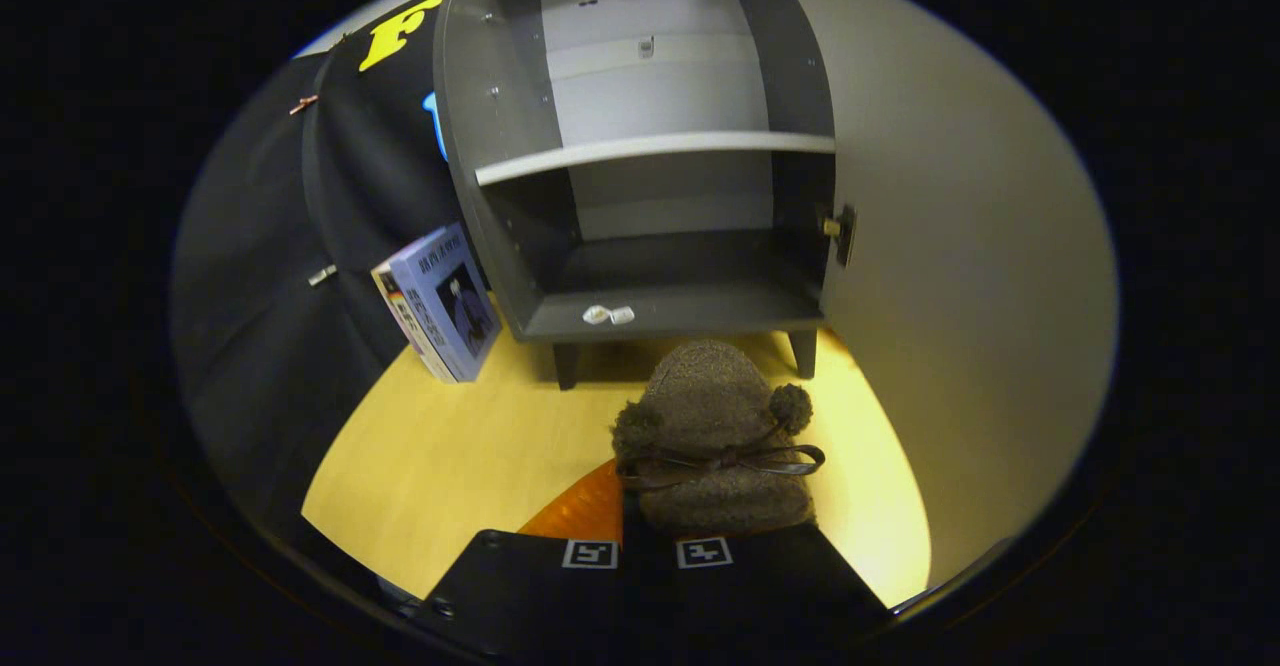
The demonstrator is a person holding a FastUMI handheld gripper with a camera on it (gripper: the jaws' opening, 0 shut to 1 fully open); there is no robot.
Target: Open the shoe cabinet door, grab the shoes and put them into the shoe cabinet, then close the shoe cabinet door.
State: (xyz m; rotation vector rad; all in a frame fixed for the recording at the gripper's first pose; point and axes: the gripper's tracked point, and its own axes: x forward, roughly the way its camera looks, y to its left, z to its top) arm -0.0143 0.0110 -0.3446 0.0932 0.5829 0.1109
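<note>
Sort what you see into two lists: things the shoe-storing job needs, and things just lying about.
Job: shoe, held in the hand-held gripper; cabinet; its open door.
Lying about: book leaning beside the cabinet; small white bits on the bottom shelf.

My gripper (648, 546) is closed around the shoe (712, 436) just before the shoe cabinet (640, 146). Its door (960, 276) stands wide open, the lower compartment free except two small white bits on its front lip; a book (445, 301) leans beside the cabinet.

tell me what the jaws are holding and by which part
The gripper is shut on the fuzzy brown shoe, gripped at its rear end, toe pointing toward the open shoe cabinet.
</note>
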